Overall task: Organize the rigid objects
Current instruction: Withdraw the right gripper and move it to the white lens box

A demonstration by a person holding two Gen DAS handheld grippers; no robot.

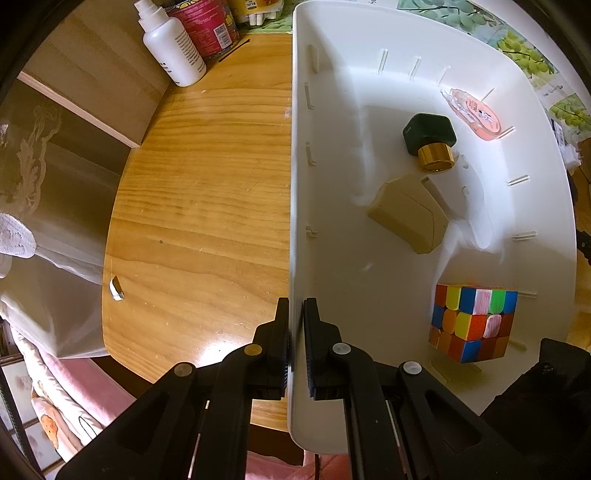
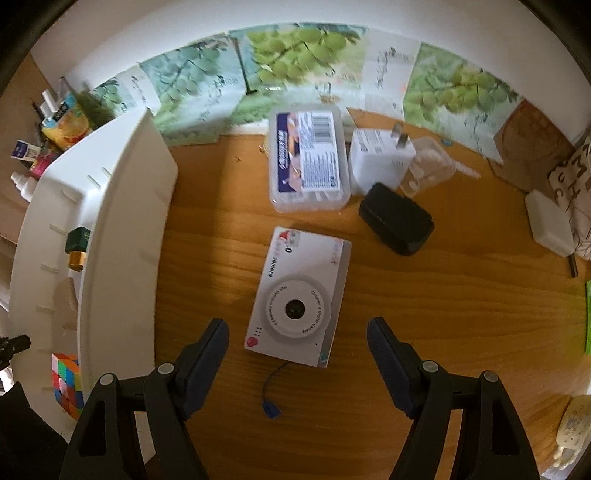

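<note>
My left gripper (image 1: 295, 321) is shut on the left wall of a white plastic bin (image 1: 295, 184), pointing straight down. Inside the bin lie a colourful puzzle cube (image 1: 471, 323), a beige case (image 1: 408, 212), a dark green bottle with a gold cap (image 1: 430, 136) and a pink correction-tape dispenser (image 1: 476, 112). In the right wrist view my right gripper (image 2: 297, 332) stands open above a white toy camera (image 2: 299, 297) lying flat on the wooden table (image 2: 443, 314); the fingers are apart from it. The same bin (image 2: 122, 206) is at the left.
Behind the camera lie a clear lidded box (image 2: 308, 158), a white plug adapter (image 2: 380, 162), a clear plastic piece (image 2: 428, 166) and a black case (image 2: 395, 218). A white block (image 2: 548, 221) sits far right. A white spray bottle (image 1: 171, 48) and red can (image 1: 207, 26) stand beyond the bin.
</note>
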